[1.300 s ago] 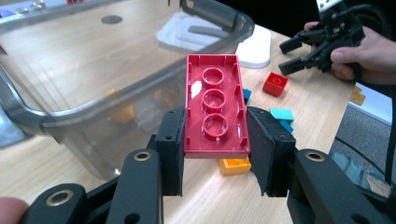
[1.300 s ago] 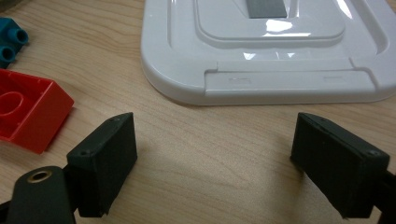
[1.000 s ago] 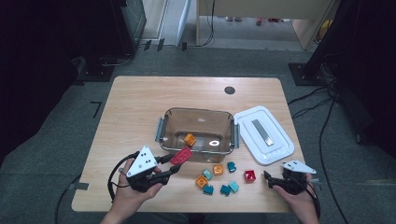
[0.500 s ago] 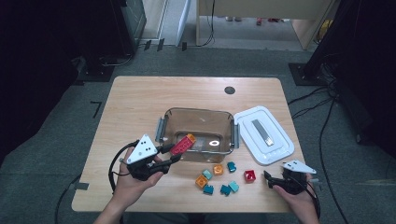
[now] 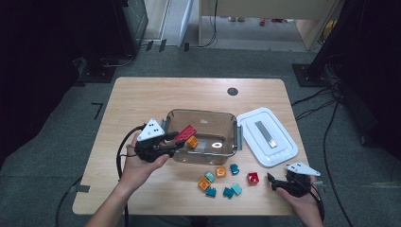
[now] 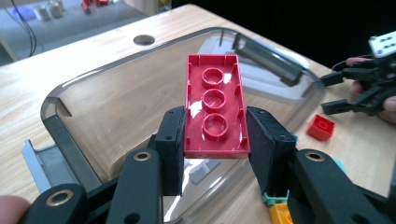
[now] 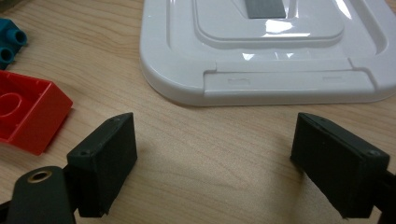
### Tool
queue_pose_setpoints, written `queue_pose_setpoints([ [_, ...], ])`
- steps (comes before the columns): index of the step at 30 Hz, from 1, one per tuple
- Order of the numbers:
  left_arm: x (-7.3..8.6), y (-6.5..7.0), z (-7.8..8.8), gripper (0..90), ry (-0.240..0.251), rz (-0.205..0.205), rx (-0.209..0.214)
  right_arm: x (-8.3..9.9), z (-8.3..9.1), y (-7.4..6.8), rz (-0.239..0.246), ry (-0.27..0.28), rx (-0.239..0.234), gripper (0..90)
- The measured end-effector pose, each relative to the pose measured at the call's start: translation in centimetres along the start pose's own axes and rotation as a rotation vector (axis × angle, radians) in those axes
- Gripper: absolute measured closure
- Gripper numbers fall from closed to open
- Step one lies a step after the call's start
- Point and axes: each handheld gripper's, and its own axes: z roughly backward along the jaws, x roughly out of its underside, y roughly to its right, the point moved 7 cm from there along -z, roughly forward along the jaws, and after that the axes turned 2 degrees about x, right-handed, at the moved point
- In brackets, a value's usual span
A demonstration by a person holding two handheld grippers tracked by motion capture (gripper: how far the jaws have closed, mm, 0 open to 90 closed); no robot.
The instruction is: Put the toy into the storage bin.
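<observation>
High view, left to right w/ the clear bin [image 5: 203, 118] as landmark: left tool [image 5: 176, 141] sits at the bin's left wall, clenched on a long red brick [image 5: 186, 133] whose far end pokes over the rim, above an orange block [image 5: 192, 141] lying inside. Left gripper view confirms it: both pads press the red brick's [image 6: 215, 109] long sides, hollow underside facing the camera, bin floor below and beyond. Just in front of the bin's near wall, loose blocks [image 5: 222, 182] lie scattered on the bench [image 5: 142, 99]: orange, teal, and a small red block [image 5: 252, 178]. Right of the bin, nearly touching it, lies the white lid [image 5: 267, 137]. Front-right of the bin, well apart, right tool [image 5: 273, 182] rests released on the bench; its own view shows jaws spread w/ nothing between, lid's edge ahead. Step in hand looks like dropping the brick into the bin. To do it well: carry it further over the rim so the whole brick clears the wall, lower it close to the floor, aim beside the orange block, not onto it, then let go w/o tilting so it doesn't bounce out.
</observation>
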Motion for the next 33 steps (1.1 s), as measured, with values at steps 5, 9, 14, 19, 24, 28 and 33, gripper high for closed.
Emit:
queue_pose_setpoints([
  [5,0.0,-0.8,-1.1,60.1,-0.052,0.028,-0.002,0.0,0.0,0.0,0.0,0.0,-0.001,14.2],
  [9,0.3,-1.5,-2.4,60.1,-0.135,0.047,-0.006,0.0,0.0,0.0,-0.001,-0.001,-0.001,14.2],
  [14,0.5,-1.8,-3.1,60.0,-0.174,0.061,-0.016,0.0,0.0,0.0,-0.002,-0.001,-0.001,14.2],
  [19,0.5,-2.1,-3.0,53.3,-0.166,0.081,-0.024,0.0,0.0,0.0,-0.001,-0.001,-0.002,14.2],
  [24,0.4,-2.2,-2.5,44.7,-0.142,0.08,-0.038,0.0,0.0,0.0,0.0,-0.001,-0.002,14.2],
  [28,0.4,-1.9,-1.7,37.5,-0.104,0.072,-0.043,0.0,0.0,0.0,0.001,-0.001,-0.001,14.2],
  [33,0.6,-1.2,-0.7,29.6,-0.06,0.057,-0.043,0.0,0.0,0.0,0.001,-0.001,-0.002,14.1],
])
